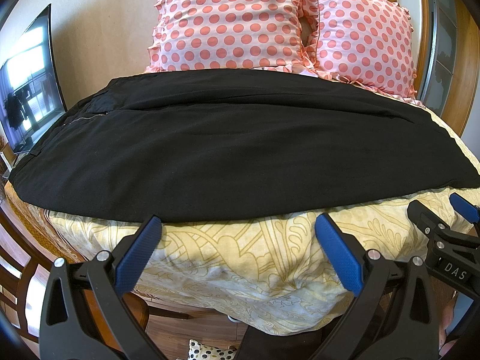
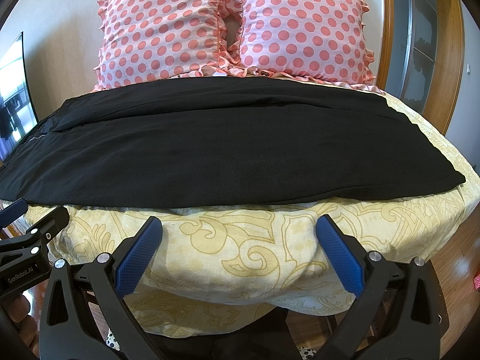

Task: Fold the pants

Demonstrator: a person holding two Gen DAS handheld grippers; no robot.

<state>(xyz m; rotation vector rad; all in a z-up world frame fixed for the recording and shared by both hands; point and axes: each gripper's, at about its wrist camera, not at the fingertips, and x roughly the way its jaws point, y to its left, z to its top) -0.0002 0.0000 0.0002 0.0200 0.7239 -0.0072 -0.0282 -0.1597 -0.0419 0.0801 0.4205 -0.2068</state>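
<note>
One pair of black pants (image 1: pixel 240 150) lies flat across bed (image 1: pixel 240 255), one leg folded over other, waist at left, near edge just ahead of your fingertips. Two polka-dot pillows (image 1: pixel 228 21) behind it. One screen (image 1: pixel 30 81) at far left. Your left gripper (image 1: pixel 240 225): fingers spread wide, holding nothing, hovering over yellow sheet. Your right gripper (image 2: pixel 240 225): same, spread wide, empty, touching nothing.

Black pants (image 1: pixel 240 147) lie flat across a bed, folded lengthwise with one leg stacked on the other. The waist end, showing a short silver zipper (image 1: pixel 90 117), points left; the leg hems reach right. The near long edge runs along the bed's front.
</note>
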